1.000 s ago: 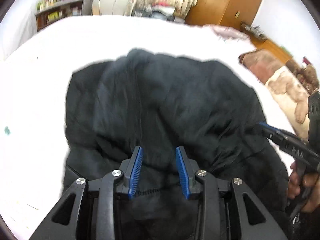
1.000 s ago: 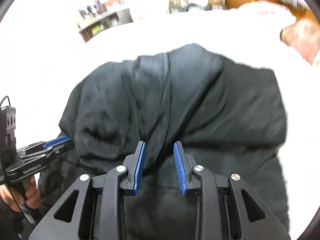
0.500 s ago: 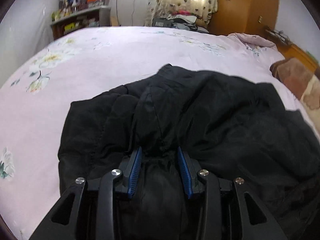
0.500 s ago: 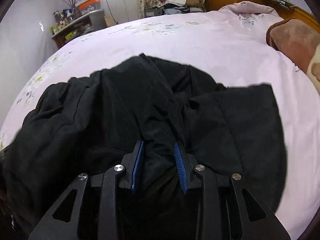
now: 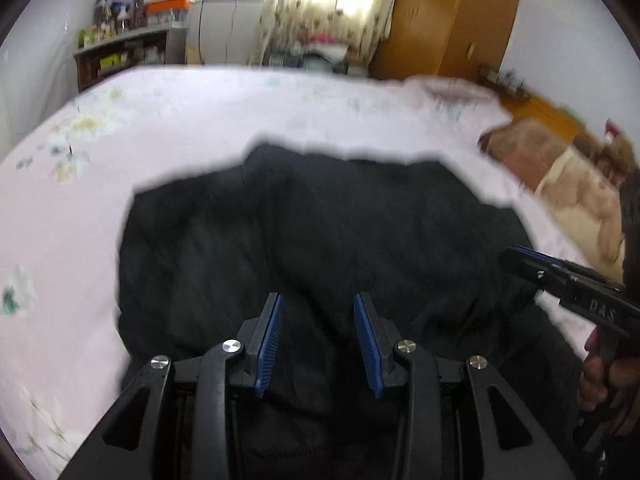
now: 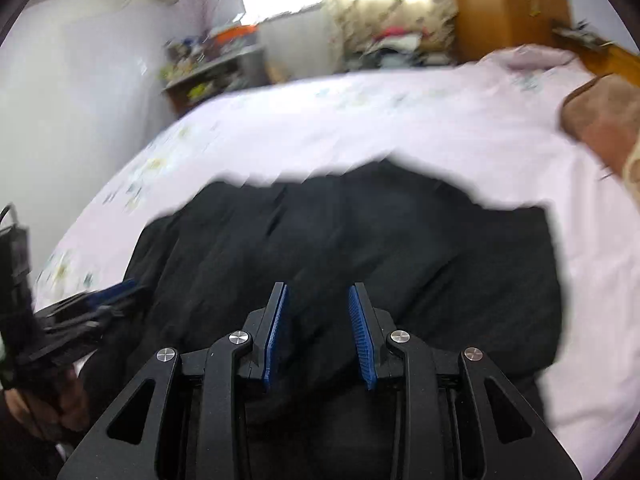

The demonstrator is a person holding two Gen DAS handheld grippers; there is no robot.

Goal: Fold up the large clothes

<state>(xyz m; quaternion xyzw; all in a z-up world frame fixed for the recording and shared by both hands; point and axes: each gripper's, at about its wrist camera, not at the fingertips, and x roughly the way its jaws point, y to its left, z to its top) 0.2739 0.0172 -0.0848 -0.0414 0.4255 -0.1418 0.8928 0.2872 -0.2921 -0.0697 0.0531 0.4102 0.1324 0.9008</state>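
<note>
A large black jacket (image 5: 320, 240) lies bunched on a pale pink floral bedsheet (image 5: 200, 120); it also shows in the right wrist view (image 6: 380, 248). My left gripper (image 5: 318, 308) has its blue pads apart over the jacket's near edge, with dark fabric lying between them. My right gripper (image 6: 316, 300) stands likewise, jaws apart over the near edge. The right gripper shows from the side in the left wrist view (image 5: 560, 280). The left gripper shows at the left of the right wrist view (image 6: 88, 304). Both views are blurred.
A brown and cream blanket (image 5: 560, 176) lies at the bed's right side. A wooden wardrobe (image 5: 452, 16), curtains and a cluttered shelf (image 5: 124, 48) stand beyond the bed. The pink sheet (image 6: 360, 120) spreads around the jacket.
Half a second ago both grippers were lifting bunched jacket fabric between their pads. Now the jacket lies lower and flatter on the bed, and each gripper is again visible in the other's view.
</note>
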